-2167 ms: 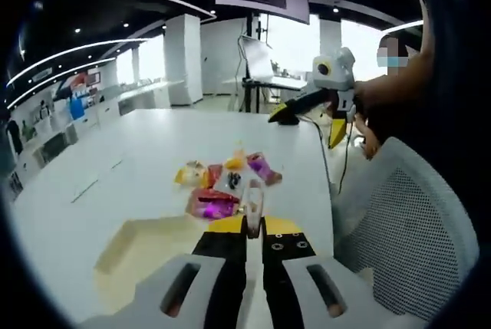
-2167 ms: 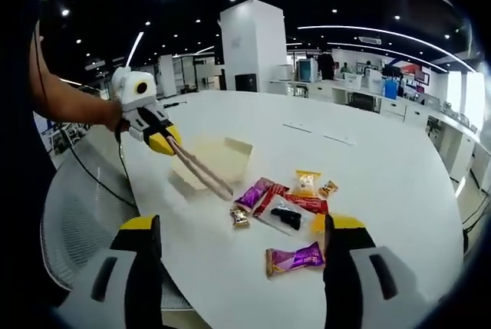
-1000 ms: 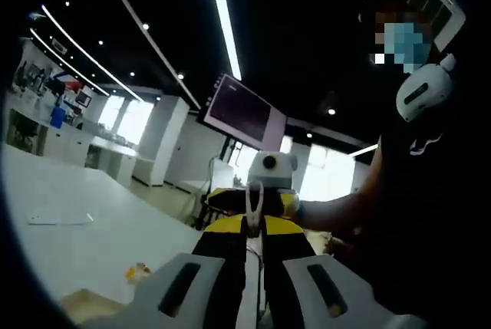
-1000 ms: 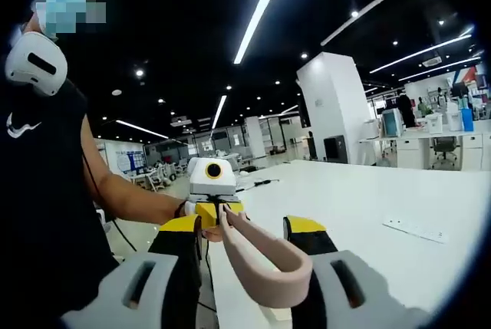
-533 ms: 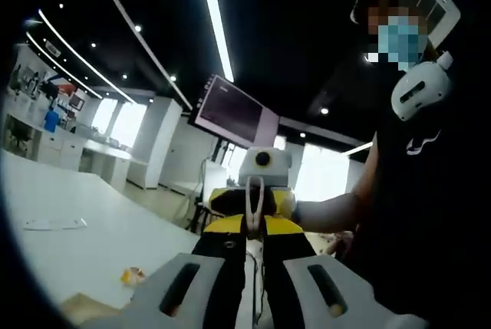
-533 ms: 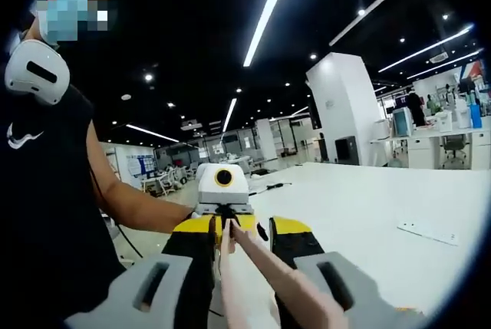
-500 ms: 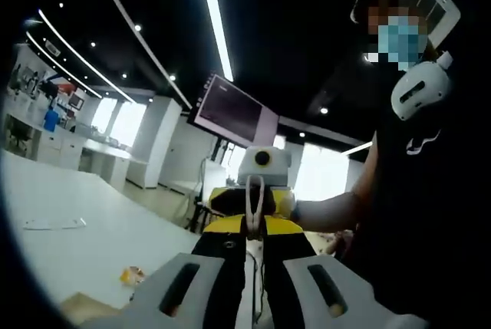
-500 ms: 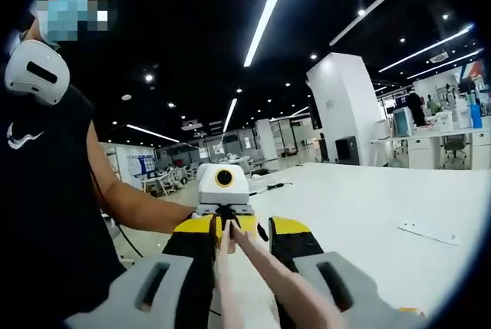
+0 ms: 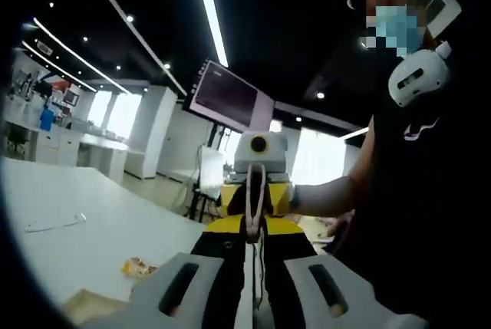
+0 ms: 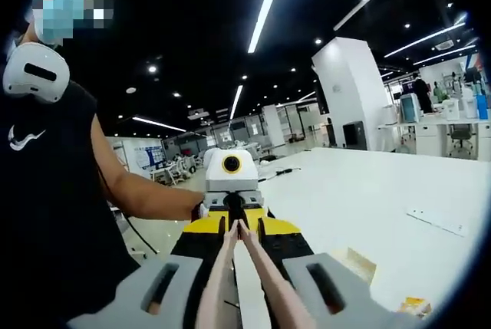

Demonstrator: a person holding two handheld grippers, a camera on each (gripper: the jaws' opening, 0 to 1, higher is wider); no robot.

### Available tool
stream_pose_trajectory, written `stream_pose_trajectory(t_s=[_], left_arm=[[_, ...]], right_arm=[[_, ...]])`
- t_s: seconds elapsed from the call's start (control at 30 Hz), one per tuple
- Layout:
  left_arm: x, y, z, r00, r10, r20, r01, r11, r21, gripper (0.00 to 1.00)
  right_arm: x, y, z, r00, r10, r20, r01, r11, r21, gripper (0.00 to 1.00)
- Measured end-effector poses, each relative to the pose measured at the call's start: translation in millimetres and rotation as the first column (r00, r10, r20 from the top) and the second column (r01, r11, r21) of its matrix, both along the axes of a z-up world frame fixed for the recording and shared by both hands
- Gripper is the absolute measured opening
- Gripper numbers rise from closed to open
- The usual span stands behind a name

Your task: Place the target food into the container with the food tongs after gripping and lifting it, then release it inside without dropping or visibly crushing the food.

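Note:
Beige food tongs (image 10: pixel 244 275) run between my two grippers, which face each other above the table's near edge. My right gripper (image 10: pixel 239 226) is shut on the tongs' two arms, pressing them together. My left gripper (image 9: pixel 252 226) is shut on the tongs' other end, and the tongs (image 9: pixel 255 189) rise from it as a thin loop. The right gripper (image 9: pixel 258 200) faces it a short way off, held by a person's hand. In the right gripper view the left gripper (image 10: pixel 234 209) sits just past the tongs' end. A small snack packet (image 9: pixel 138 268) lies on the white table (image 9: pixel 69 245).
A cardboard box corner (image 9: pixel 83 306) lies at the lower left, and a box flap (image 10: pixel 353 264) shows too. A yellow packet (image 10: pixel 414 306) and a paper sheet (image 10: pixel 436 220) lie on the table (image 10: pixel 368 199). A person in a black top (image 10: pixel 54 214) stands close behind both grippers.
Both views swung up from the table to face each other. The right gripper's jaws, wide apart a second ago, have shut on the tongs and pressed the arms together. The left stays shut.

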State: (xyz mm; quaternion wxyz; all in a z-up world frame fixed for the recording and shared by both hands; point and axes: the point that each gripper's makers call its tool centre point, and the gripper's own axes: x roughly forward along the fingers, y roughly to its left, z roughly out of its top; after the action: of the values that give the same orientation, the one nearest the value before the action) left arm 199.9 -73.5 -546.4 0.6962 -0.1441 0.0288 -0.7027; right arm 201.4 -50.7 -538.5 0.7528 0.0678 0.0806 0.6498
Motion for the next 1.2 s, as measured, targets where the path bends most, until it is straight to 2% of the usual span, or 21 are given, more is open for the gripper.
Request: stream_pose_trajectory(t_s=[0.17,0.27,0.3,0.37,0.53,0.7,0.77,0.8,0.83,0.87,1.0,1.13,1.2], left_arm=[[-0.6,0.5,-1.3,1.000,0.005,0.026,-0.005,1.000,0.020,0.11],[-7.6,0.0,-5.5,0.999,-0.028,0.019,0.027,0.998,0.053,0.07],[-6.2,0.2,-5.4,0.999,-0.020,0.024,0.019,0.998,0.053,0.07],[-8.4,0.4,-7.4,0.999,-0.031,0.016,0.030,0.997,0.064,0.05],[-8.0,0.5,-8.0,0.999,-0.028,0.015,0.027,0.998,0.065,0.03],[-7.4,4.1,-7.6,1.000,-0.016,0.016,0.015,0.998,0.062,0.05],[-7.6,5.9,-7.5,1.000,-0.012,0.016,0.011,0.998,0.062,0.06],[-8.6,6.6,-7.9,1.000,-0.015,0.012,0.014,0.998,0.063,0.07],[-9.4,8.7,-8.2,1.000,-0.013,0.009,0.013,0.998,0.064,0.07],[-10.0,10.4,-9.5,1.000,-0.011,0.013,0.010,0.997,0.072,0.06],[-11.9,12.5,-11.2,1.000,-0.007,0.012,0.006,0.997,0.077,0.07],[-5.7,15.8,-9.1,0.999,0.035,0.020,-0.036,0.997,0.073,0.16],[-5.0,16.8,-10.2,0.999,0.043,0.032,-0.046,0.995,0.084,0.16]], right_arm=[[-1.0,0.2,-1.2,1.000,0.006,0.001,-0.006,1.000,0.004,0.19],[-6.5,1.6,-6.2,0.999,0.037,-0.030,-0.038,0.999,-0.011,0.18],[-5.6,1.2,-6.2,0.999,0.033,-0.022,-0.033,0.999,-0.011,0.18],[-7.2,1.7,-7.4,0.998,0.043,-0.053,-0.043,0.999,-0.014,0.18],[-5.7,3.4,-1.0,0.999,0.028,-0.020,-0.027,0.999,0.025,0.17],[-4.9,6.7,1.1,1.000,0.023,-0.004,-0.023,0.999,0.024,0.17],[-5.4,9.1,-0.9,0.999,0.029,-0.015,-0.029,1.000,0.004,0.17],[-8.4,10.0,-4.9,0.998,0.051,-0.044,-0.052,0.999,-0.018,0.18],[-9.7,10.4,-7.9,0.997,0.061,-0.040,-0.062,0.997,-0.039,0.18],[-10.3,12.1,-10.1,0.998,0.065,-0.004,-0.065,0.996,-0.058,0.17],[-12.8,15.0,-9.9,0.997,0.072,0.013,-0.071,0.995,-0.072,0.17],[-7.9,15.2,-8.9,0.999,0.053,0.012,-0.052,0.996,-0.068,0.20],[-7.3,16.3,-8.6,0.999,0.052,0.018,-0.050,0.996,-0.075,0.20]])
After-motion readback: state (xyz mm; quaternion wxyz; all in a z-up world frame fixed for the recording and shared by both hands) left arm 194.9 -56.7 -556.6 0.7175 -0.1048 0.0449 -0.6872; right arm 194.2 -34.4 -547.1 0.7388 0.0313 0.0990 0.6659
